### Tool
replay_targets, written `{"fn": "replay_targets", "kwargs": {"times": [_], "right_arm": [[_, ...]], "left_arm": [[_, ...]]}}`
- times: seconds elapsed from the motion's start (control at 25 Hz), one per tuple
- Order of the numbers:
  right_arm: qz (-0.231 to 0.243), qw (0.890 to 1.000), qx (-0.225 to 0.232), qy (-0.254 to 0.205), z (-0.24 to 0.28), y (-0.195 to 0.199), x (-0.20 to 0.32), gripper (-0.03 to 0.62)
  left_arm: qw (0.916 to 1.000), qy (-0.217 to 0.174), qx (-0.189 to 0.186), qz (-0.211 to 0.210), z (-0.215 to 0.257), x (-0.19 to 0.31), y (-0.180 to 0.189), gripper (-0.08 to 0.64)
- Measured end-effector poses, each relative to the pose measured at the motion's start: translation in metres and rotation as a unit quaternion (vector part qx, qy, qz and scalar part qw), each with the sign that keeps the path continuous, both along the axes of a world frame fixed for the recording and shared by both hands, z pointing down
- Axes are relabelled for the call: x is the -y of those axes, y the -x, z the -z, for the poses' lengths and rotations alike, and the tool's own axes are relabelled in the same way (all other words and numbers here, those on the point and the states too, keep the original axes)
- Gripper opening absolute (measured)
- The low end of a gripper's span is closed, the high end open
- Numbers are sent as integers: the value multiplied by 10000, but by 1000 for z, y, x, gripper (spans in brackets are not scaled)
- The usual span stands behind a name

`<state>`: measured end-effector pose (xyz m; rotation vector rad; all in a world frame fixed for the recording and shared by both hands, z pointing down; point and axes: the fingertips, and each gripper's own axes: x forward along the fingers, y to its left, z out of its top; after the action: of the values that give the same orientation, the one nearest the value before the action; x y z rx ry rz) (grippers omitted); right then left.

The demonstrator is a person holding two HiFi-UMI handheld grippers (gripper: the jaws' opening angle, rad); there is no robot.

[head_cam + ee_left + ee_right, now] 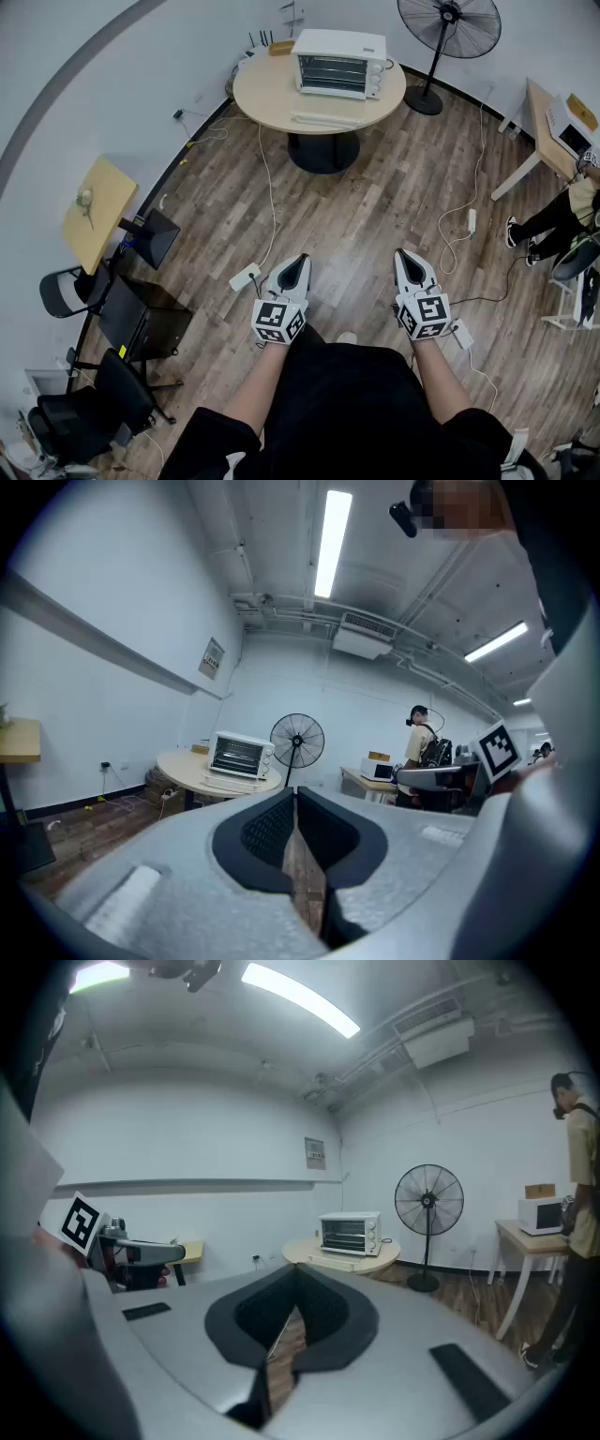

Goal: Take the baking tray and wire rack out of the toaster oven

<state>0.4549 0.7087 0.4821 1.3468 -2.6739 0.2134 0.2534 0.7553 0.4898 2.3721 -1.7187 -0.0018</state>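
Observation:
A white toaster oven [339, 62] stands on a round wooden table [272, 94] far ahead, its glass door closed. The oven [241, 754] is small at the left gripper view's left and small above the jaws in the right gripper view [350, 1233]. A flat pale tray-like thing [322, 119] lies on the table in front of it. My left gripper [302, 258] and right gripper [400, 252] hang over the wood floor close to my body, far from the table. Both are shut with nothing between the jaws.
A standing fan [448, 26] is right of the table. White cables and a power strip [244, 276] trail across the floor. A desk with a microwave [568, 126] and a seated person [553, 221] are at right. Black chairs [141, 319] and a small yellow table [96, 208] are at left.

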Motion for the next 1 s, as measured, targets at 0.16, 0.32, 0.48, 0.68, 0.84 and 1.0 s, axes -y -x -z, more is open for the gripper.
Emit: {"fn": "replay_targets", "kwargs": {"times": [0.16,0.32,0.48,0.68,0.84,1.0], "right_arm": [[-171,9998,120,47,-7,-16,4,-2],[-98,9996,233,160,-16,-15,1,-2],[152,9997,153,62,-16,-6,-11,-2],[28,9996,13,293,-35,-9,-5,-2],[-79,9986,-88,523,-48,-11,13,-2],[-10,9974,-259,673,-58,9,54,-2]], "left_arm": [[10000,13,24,77,-6,-4,-7,25],[9998,145,9,116,-15,-9,-3,25],[9996,212,140,80,-20,-6,4,25],[9996,221,129,-101,-30,29,3,25],[9995,229,80,-200,-35,62,0,25],[9995,296,-3,-121,-41,106,22,25]]}}
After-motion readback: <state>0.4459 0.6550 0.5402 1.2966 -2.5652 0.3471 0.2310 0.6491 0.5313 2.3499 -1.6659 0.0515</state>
